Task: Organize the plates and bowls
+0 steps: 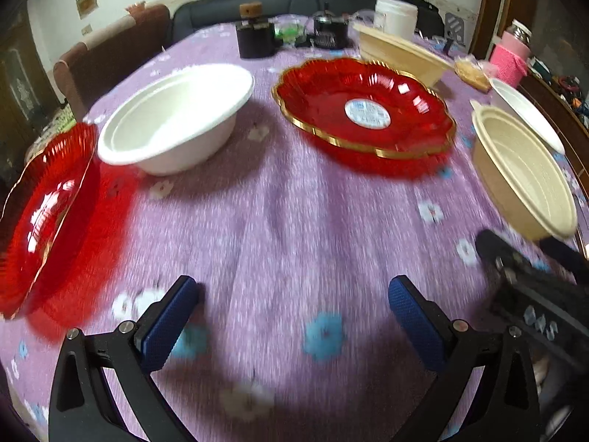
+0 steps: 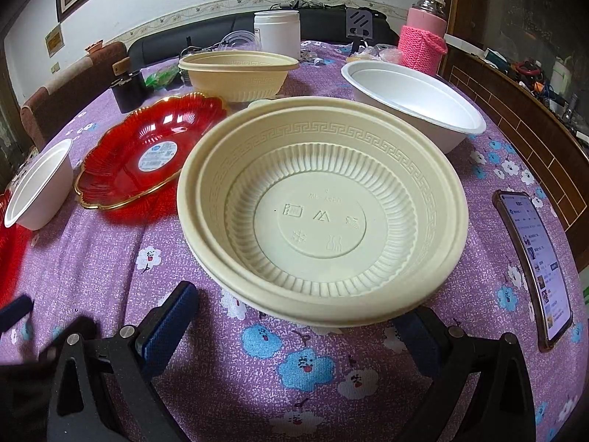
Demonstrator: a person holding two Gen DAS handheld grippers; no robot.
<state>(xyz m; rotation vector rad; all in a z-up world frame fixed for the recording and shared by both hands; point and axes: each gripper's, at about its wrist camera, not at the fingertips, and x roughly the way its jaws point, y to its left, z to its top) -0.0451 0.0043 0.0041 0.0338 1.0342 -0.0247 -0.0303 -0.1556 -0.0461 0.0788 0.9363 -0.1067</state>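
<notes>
Purple flowered cloth over the whole counter (image 2: pixel 110 265), dark sofa and a brown chair behind, clutter along the far edge. Spread wide across it, plates and bowls, none yet stacked as far as can be seen.

Biggest in the right wrist view: beige ribbed bowl (image 2: pixel 320 213), dead ahead, near rim right over the right hand-held gripper (image 2: pixel 298 316). Jaws wide apart, blue pad (image 2: pixel 169 324) clear on one side, the other finger tucked under the bowl's rim. Nothing clamped. Whether the bowl sits flat or is slightly tipped up, hard to say.

Further back, a second beige bowl (image 2: pixel 239 73), a likely partner for nesting. To the right, a white bowl (image 2: pixel 416 99). Left of centre, a red gold-rimmed plate (image 2: pixel 147 151) with a label in its well; another white bowl (image 2: pixel 40 184) at the far left, just beside a second red plate (image 1: pixel 40 213), better seen from the left wrist.

Left hand-held gripper (image 1: pixel 294 316): spread wide too, empty, hovering over bare cloth, picture blurred. A phone (image 2: pixel 533 265) lying lit up at the right edge, well out of the way.

Step in hand, by the look of it: lining up on the near beige bowl. Next move calls for closing on the rim at one point, pads inside and out, then lifting level and carrying toward its beige twin. Thin plastic rim, likely to flex, so a firm but gentle pinch.
</notes>
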